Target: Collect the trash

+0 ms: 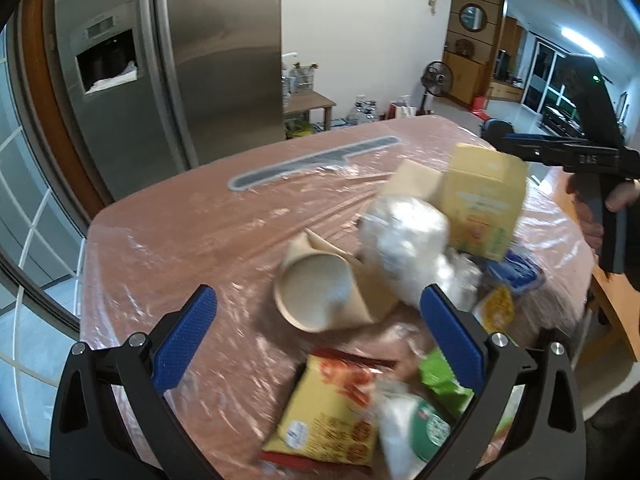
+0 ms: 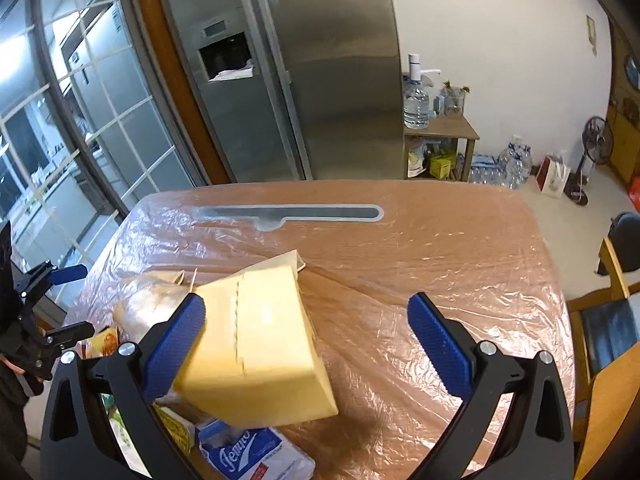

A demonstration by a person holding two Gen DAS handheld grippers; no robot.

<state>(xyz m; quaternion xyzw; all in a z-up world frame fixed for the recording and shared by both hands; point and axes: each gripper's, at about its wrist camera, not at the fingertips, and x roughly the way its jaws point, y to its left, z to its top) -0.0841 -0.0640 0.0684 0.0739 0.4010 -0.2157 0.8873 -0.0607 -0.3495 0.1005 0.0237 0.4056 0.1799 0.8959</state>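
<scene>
A heap of trash lies on the plastic-covered table (image 1: 180,240). In it are a brown paper cup (image 1: 320,292) on its side, a crumpled clear bag (image 1: 404,240), a yellow snack packet (image 1: 328,412), a green wrapper (image 1: 440,376) and a blue tissue pack (image 2: 248,456). A yellow carton (image 2: 260,348) is tilted and blurred over the heap, with a shadow under it. It is close against one finger of my open right gripper (image 2: 308,344) and apart from the other. My left gripper (image 1: 320,344) is open above the cup and packet, holding nothing.
A steel fridge (image 2: 304,80) stands beyond the table's far edge, with a grey strip (image 2: 288,214) under the film near it. A wooden chair (image 2: 612,320) is at the right. A side shelf (image 2: 440,136) with a water bottle and floor clutter stand farther back.
</scene>
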